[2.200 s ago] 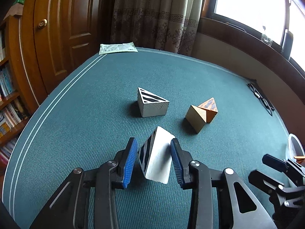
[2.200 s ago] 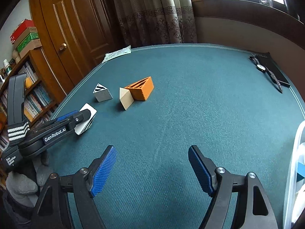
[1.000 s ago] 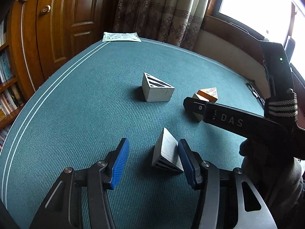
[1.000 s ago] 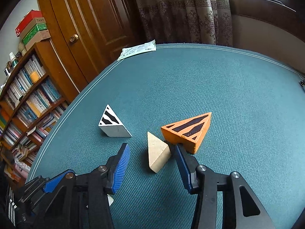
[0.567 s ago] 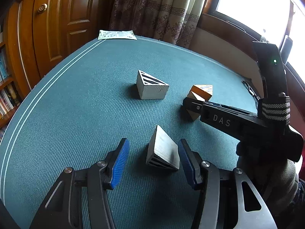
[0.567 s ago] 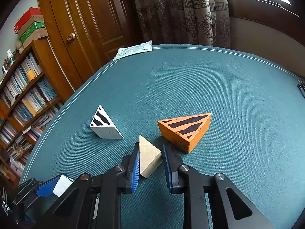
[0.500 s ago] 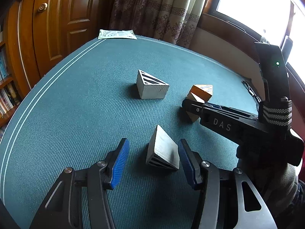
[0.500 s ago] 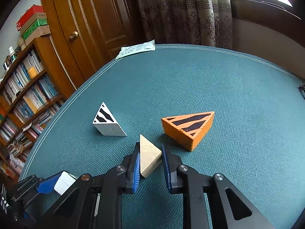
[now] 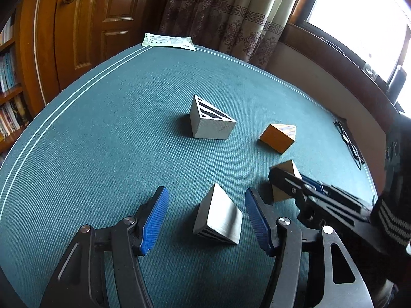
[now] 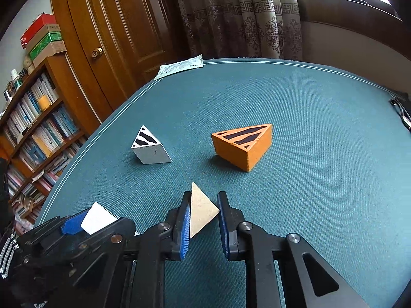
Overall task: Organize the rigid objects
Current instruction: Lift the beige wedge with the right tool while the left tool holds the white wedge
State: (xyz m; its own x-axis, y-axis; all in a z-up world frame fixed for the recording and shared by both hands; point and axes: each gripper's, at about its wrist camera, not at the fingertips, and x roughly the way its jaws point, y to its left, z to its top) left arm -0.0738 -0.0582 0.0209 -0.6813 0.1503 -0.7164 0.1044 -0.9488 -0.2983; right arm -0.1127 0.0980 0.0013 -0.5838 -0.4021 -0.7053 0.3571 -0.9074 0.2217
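My left gripper [image 9: 205, 211] is open around a white striped wedge [image 9: 218, 218] that lies on the green table [image 9: 102, 141], untouched by the pads. My right gripper [image 10: 204, 214] is shut on a plain tan wooden wedge [image 10: 200, 209], which also shows in the left wrist view [image 9: 285, 182], just right of the white wedge. A second white striped wedge [image 9: 209, 123] [image 10: 150, 147] and an orange striped wedge [image 9: 278, 134] [image 10: 244, 145] lie farther out. The near white wedge [image 10: 96, 218] sits left of my right gripper.
A paper packet [image 9: 168, 41] lies at the table's far edge. Glasses [image 9: 349, 143] lie at the right. A bookshelf [image 10: 36, 128] and wooden door [image 10: 123, 25] stand beyond the left edge.
My right gripper, shut on the tan wedge, has pulled it back from the orange wedge toward the near white wedge. My left gripper stays open around the released white wedge.
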